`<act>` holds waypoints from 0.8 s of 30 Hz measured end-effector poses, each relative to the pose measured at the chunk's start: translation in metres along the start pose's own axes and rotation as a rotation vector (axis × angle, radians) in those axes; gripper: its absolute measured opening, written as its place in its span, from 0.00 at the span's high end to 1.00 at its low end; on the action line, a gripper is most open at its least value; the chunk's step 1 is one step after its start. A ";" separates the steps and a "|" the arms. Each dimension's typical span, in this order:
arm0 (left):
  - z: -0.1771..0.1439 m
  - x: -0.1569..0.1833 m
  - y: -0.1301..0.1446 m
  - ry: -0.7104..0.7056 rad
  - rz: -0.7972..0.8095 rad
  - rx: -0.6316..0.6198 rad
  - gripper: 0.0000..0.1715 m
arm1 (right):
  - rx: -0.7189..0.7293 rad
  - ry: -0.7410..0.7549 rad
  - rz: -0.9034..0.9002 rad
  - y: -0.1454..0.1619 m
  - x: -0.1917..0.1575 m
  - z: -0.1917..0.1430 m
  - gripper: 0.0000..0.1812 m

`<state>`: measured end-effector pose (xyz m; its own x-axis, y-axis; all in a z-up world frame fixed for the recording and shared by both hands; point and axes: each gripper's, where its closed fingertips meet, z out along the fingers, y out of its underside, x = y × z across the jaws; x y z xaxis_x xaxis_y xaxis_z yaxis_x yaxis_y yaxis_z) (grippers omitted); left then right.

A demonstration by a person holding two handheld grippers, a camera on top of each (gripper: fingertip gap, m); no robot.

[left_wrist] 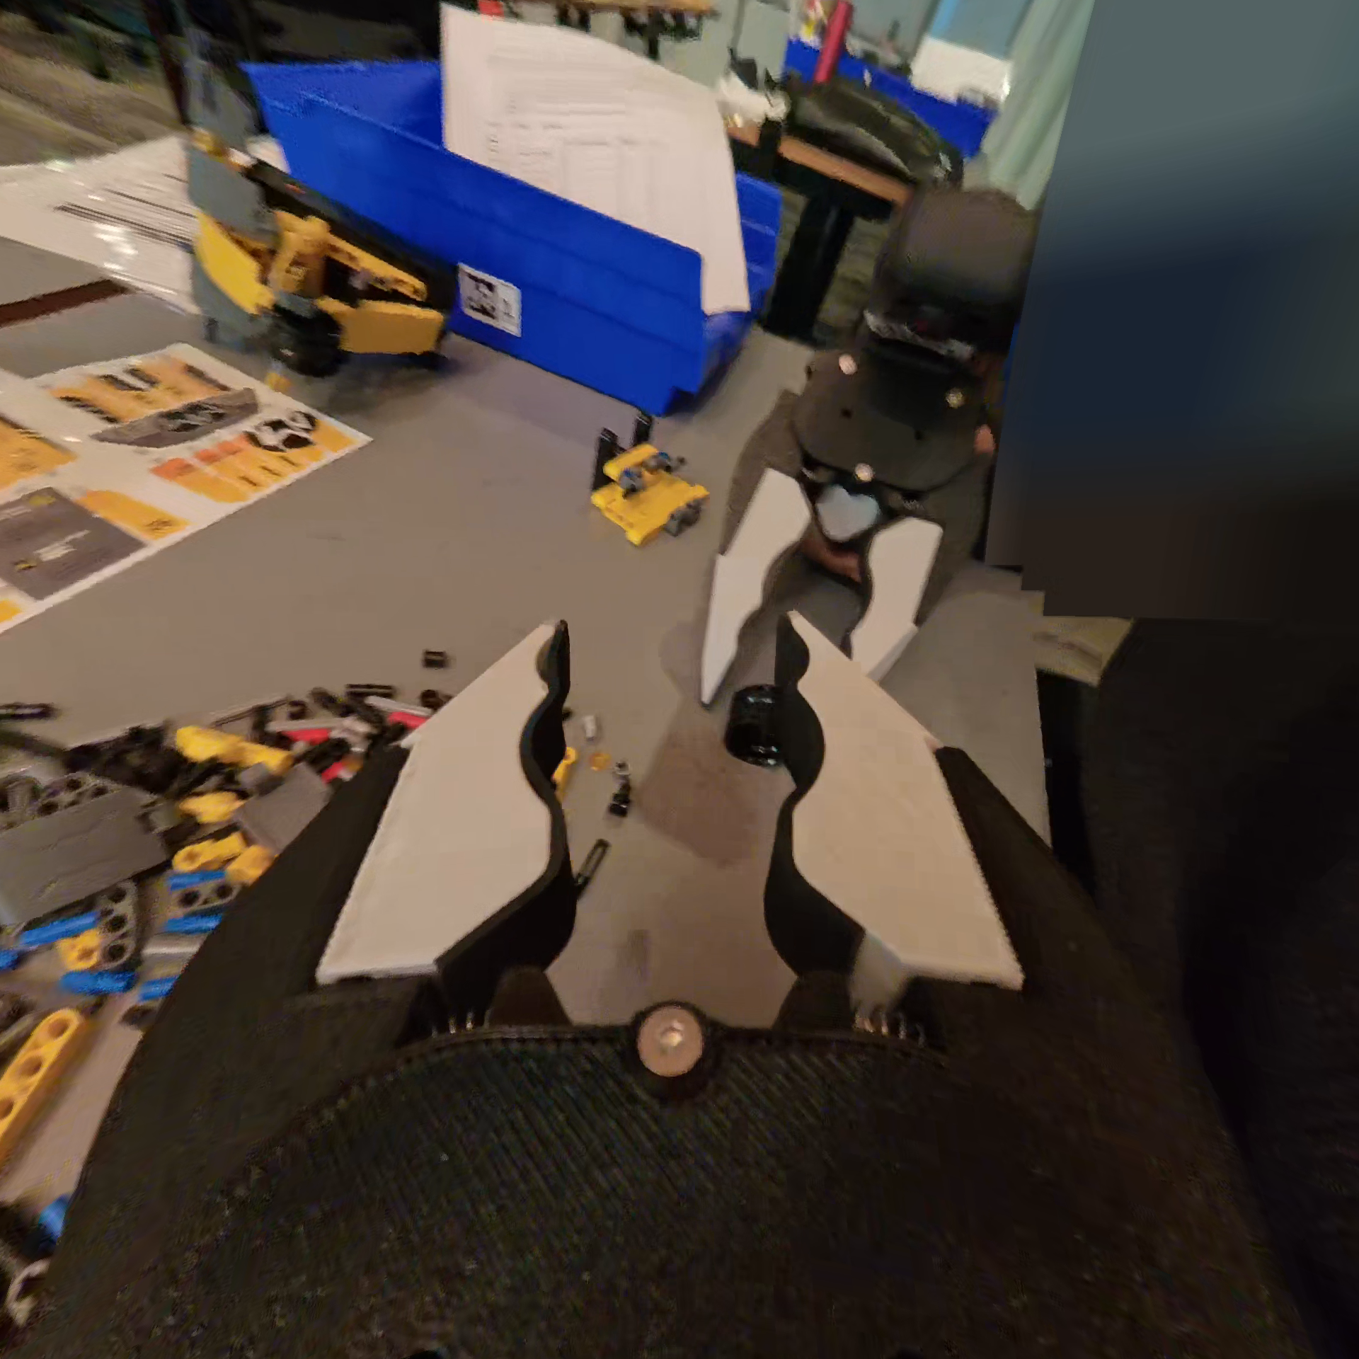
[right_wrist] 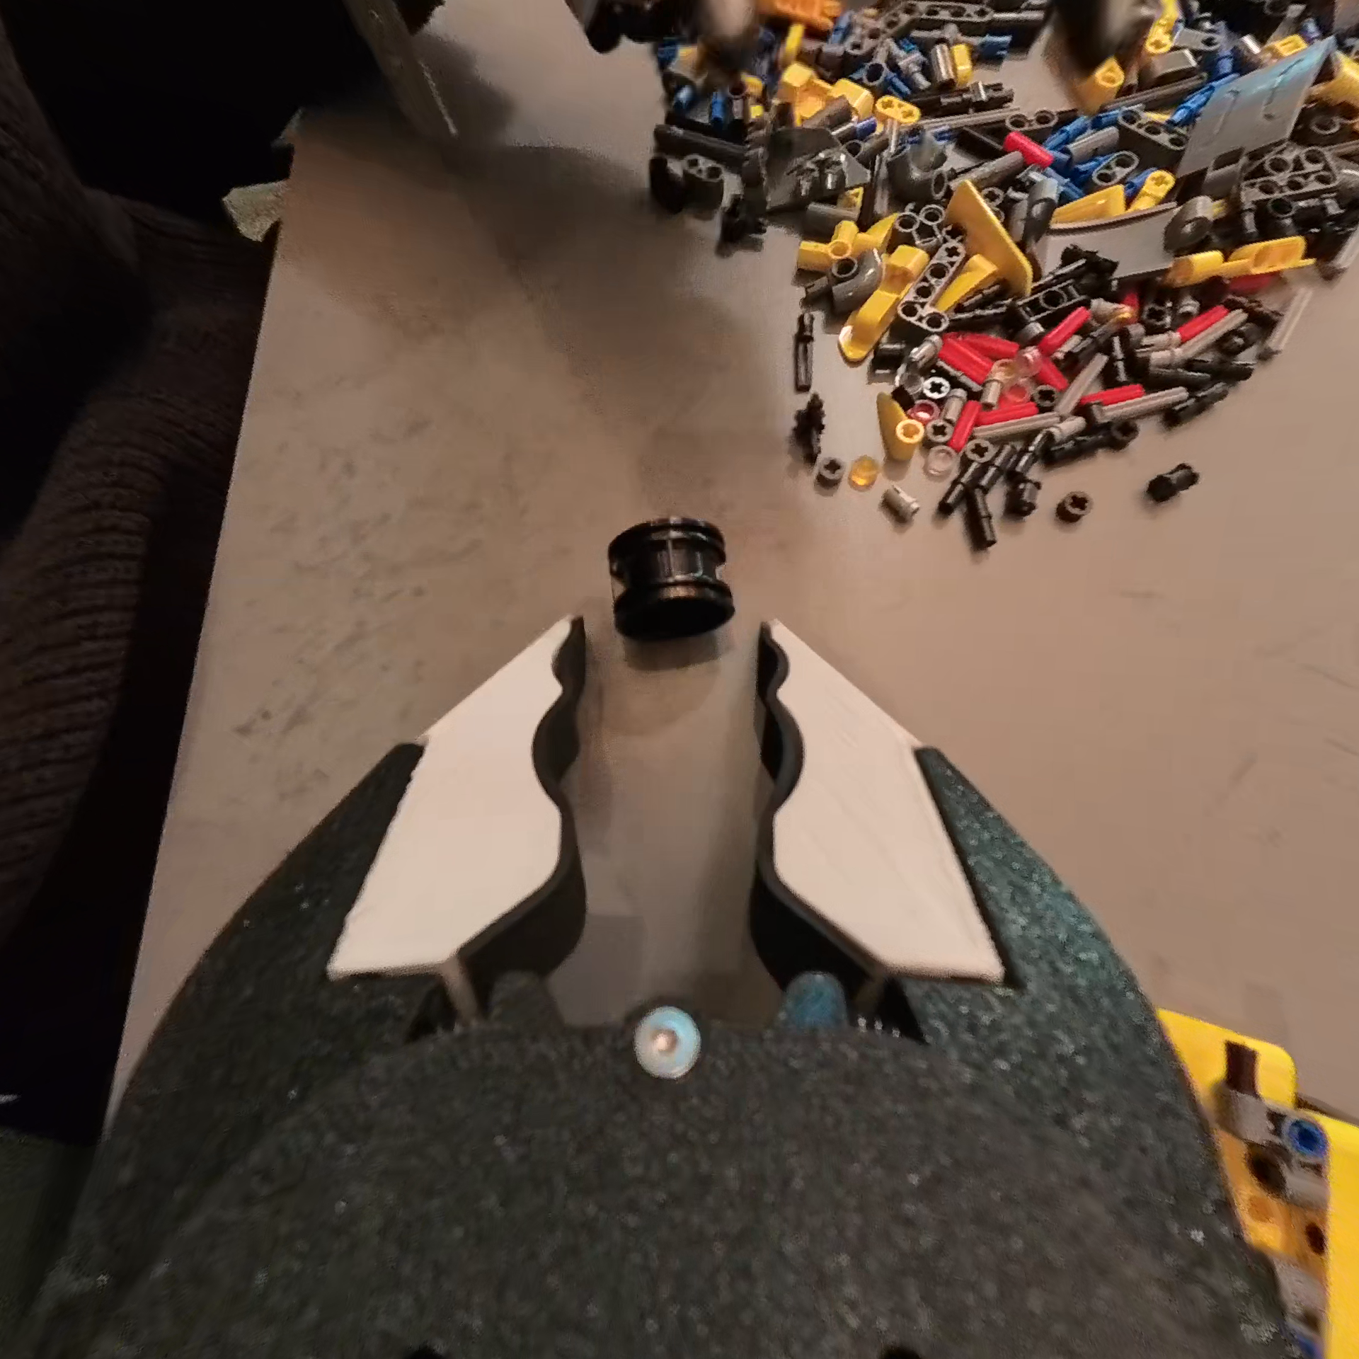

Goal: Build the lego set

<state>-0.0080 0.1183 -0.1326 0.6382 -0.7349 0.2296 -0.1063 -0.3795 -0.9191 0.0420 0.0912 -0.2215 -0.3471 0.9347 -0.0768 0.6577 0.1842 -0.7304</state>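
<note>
Grey tabletop (right_wrist: 441, 456) fills both views, and on it lies a small black wheel hub (right_wrist: 671, 581), a short ribbed cylinder on its side. In the right wrist view the right gripper (right_wrist: 671, 629) points straight at this hub, its two white-faced fingers spread apart with nothing between them; the hub sits just beyond the fingertips, not touched by either. The left wrist view shows the same hub (left_wrist: 754, 724) from the other side, partly hidden behind the left gripper's own right-hand finger, and here the right gripper (left_wrist: 787, 680) appears farther off, tilted down toward the table with its tips near the hub. The left gripper (left_wrist: 673, 632) is likewise released, jaws wide and empty, hovering over a few tiny loose bits on the bare table. Only the left wrist view takes in the far side of the table: a blue bin (left_wrist: 515, 243) with a white sheet of paper (left_wrist: 596, 147) standing in it, a partly built yellow and grey model (left_wrist: 294, 272) beside it, a smaller yellow sub-assembly (left_wrist: 647, 496) alone on the table, and printed instruction sheets (left_wrist: 169, 448) at the left. The pile of loose building pieces (right_wrist: 1029, 243), yellow, black, grey, red and blue, shows sharply in the right wrist view, well apart from the hub; in the left wrist view it is only a blurred heap (left_wrist: 147, 846) at the lower left. A yellow built part (right_wrist: 1279, 1176) at the lower right corner shows only in the right wrist view.
</note>
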 end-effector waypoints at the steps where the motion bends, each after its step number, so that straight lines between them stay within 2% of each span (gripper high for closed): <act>1: 0.004 0.008 0.004 0.015 0.026 -0.035 0.69 | -0.001 0.011 -0.002 0.002 0.002 -0.001 0.74; 5: 0.026 0.038 0.032 0.095 0.077 -0.184 0.65 | 0.005 0.012 0.018 0.003 0.004 -0.004 0.75; 8: 0.042 0.043 0.058 0.082 0.081 -0.296 0.58 | 0.003 0.034 0.010 0.003 0.006 -0.003 0.78; 12: 0.045 0.045 0.078 0.056 0.102 -0.396 0.60 | 0.016 0.093 0.040 0.001 0.017 -0.005 0.80; 15: 0.039 0.044 0.082 0.026 0.101 -0.431 0.60 | 0.033 0.139 0.088 0.000 0.027 -0.008 0.82; 18: 0.030 0.062 0.083 0.110 0.066 -0.439 0.68 | 0.049 0.179 0.116 -0.001 0.035 -0.010 0.83; 20: 0.027 0.067 0.078 0.123 0.064 -0.417 0.69 | 0.058 0.185 0.124 -0.002 0.037 -0.011 0.83; 24: 0.023 0.056 0.065 0.081 0.048 -0.340 0.70 | 0.082 0.162 0.137 -0.004 0.036 -0.014 0.83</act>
<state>0.0386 0.0655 -0.1872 0.5650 -0.7934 0.2265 -0.3914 -0.4993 -0.7730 0.0358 0.1278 -0.2118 -0.1416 0.9871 -0.0740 0.6325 0.0327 -0.7739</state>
